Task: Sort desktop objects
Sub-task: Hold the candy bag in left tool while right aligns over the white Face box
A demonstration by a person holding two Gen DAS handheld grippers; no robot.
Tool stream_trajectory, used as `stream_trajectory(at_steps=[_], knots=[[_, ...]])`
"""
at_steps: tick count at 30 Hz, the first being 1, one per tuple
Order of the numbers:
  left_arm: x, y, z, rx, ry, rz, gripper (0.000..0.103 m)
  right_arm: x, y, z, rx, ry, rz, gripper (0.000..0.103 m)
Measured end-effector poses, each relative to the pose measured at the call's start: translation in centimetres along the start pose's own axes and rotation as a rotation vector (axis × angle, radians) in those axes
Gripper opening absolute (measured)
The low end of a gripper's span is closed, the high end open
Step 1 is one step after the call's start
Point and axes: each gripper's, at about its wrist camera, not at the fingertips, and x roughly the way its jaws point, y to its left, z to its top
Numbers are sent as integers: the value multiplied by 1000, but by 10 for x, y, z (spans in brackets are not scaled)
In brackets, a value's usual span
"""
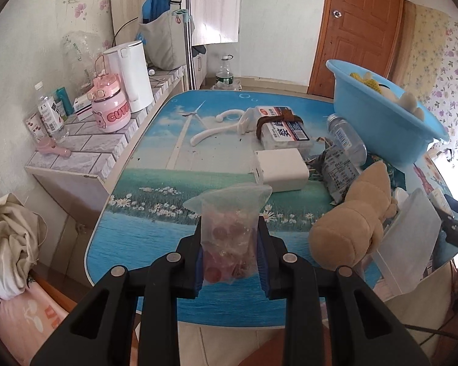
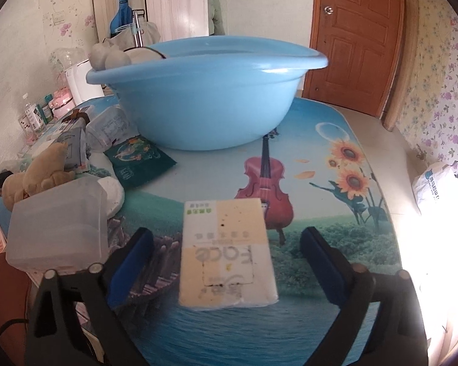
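Holding a small plastic bag [image 1: 229,231] of reddish bits, your left gripper [image 1: 230,262] is clamped on its lower half, bottom centre of frame. It looks soft, light and slippery, so keep the grip low. Your right gripper [image 2: 226,265] stands apart around the tissue pack [image 2: 226,253], pads clear; squashy, so take its long sides. The printed tabletop [image 2: 320,213] looks slick, with the blue basin [image 2: 204,91] at upper centre.
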Motion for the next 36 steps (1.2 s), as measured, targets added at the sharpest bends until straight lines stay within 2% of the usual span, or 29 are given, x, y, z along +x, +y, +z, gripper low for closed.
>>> stream_trajectory(at_steps=[1, 4, 8, 9, 11, 12, 13, 14, 15, 18, 20, 22, 23, 24, 30, 36], knots=[[2, 1, -2, -6, 6, -1, 27, -2, -3, 1, 9, -11, 27, 44], [8, 3, -7, -16, 15, -10, 27, -1, -8, 1, 32, -19, 86, 45], [9, -1, -8, 10, 3, -3, 29, 3, -2, 4, 11, -23, 41, 47], [11, -1, -8, 13, 5, -3, 33, 5, 1, 6, -6, -18, 18, 51], [14, -3, -8, 20, 2, 8, 41, 11, 5, 8, -22, 1, -6, 77], [15, -3, -7, 22, 1, 9, 50, 13, 5, 8, -19, 16, -5, 97], [16, -4, -6, 24, 3, 5, 57, 15, 4, 8, -14, 21, -8, 103], [18, -5, -5, 25, 7, -1, 69, 15, 3, 8, -10, 21, -8, 103], [20, -7, -5, 28, 8, -1, 75, 15, 2, 8, -9, 20, -10, 103], [22, -8, -6, 26, -11, 10, 77, 14, 2, 7, -10, 20, -10, 103], [22, -8, -7, 26, -18, 12, 77, 14, 2, 7, -10, 19, -10, 103], [21, -8, -7, 29, -25, 6, 68, 14, 1, 7, -10, 19, -10, 103], [18, -9, -8, 39, -35, 10, 46, 14, 2, 6, -10, 19, -11, 103], [17, -9, -7, 44, -34, 5, 31, 14, 2, 6, -9, 19, -11, 103], [13, -7, -9, 88, -16, -22, 28, 14, 2, 5, -2, 20, -20, 103], [11, -5, 0, 43, -6, -23, 27, 13, 1, 5, -12, 18, -10, 103]])
